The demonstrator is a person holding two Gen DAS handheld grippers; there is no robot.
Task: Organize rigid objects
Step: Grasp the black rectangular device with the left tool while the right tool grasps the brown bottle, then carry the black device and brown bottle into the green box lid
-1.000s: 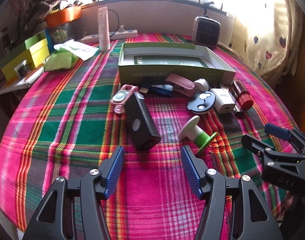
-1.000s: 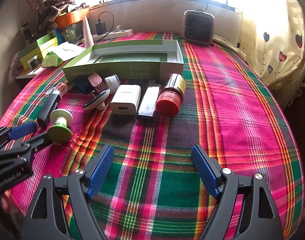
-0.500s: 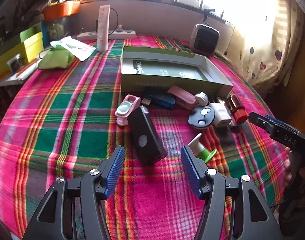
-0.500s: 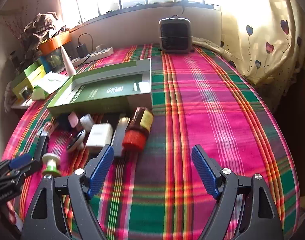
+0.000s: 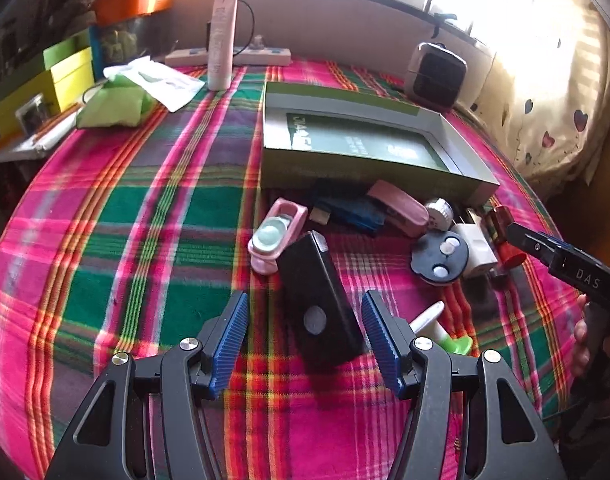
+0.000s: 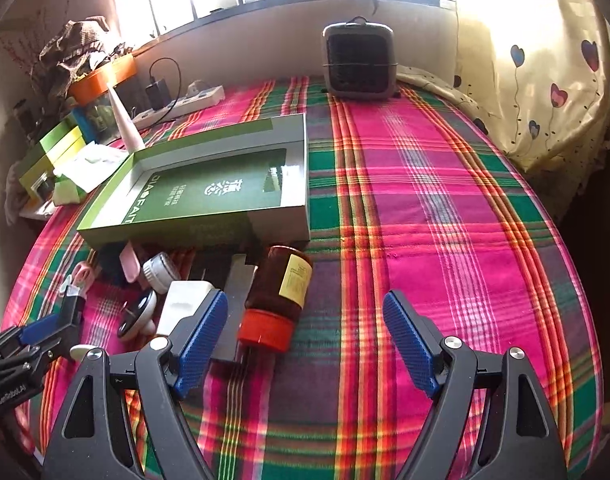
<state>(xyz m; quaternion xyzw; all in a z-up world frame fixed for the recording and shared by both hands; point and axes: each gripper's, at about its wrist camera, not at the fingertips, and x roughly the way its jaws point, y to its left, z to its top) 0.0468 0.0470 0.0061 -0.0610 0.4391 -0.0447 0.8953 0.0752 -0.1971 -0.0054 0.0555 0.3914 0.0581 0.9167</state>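
Observation:
My left gripper is open, its jaws on either side of the near end of a black rectangular device lying on the plaid cloth. A green-and-white spool lies just to its right. Behind are a pink clip, a pink stapler, a black disc and a white charger. The open green box stands behind them. My right gripper is open, just in front of a brown bottle with a red cap. The box shows to the left.
A small grey heater stands at the table's back. A power strip, a pink tube, green pouches and yellow-green boxes sit at the back left. A curtain hangs on the right.
My left gripper has moved forward and now straddles the black device. My right gripper rose and tilted down over the table, then came in close behind the brown bottle.

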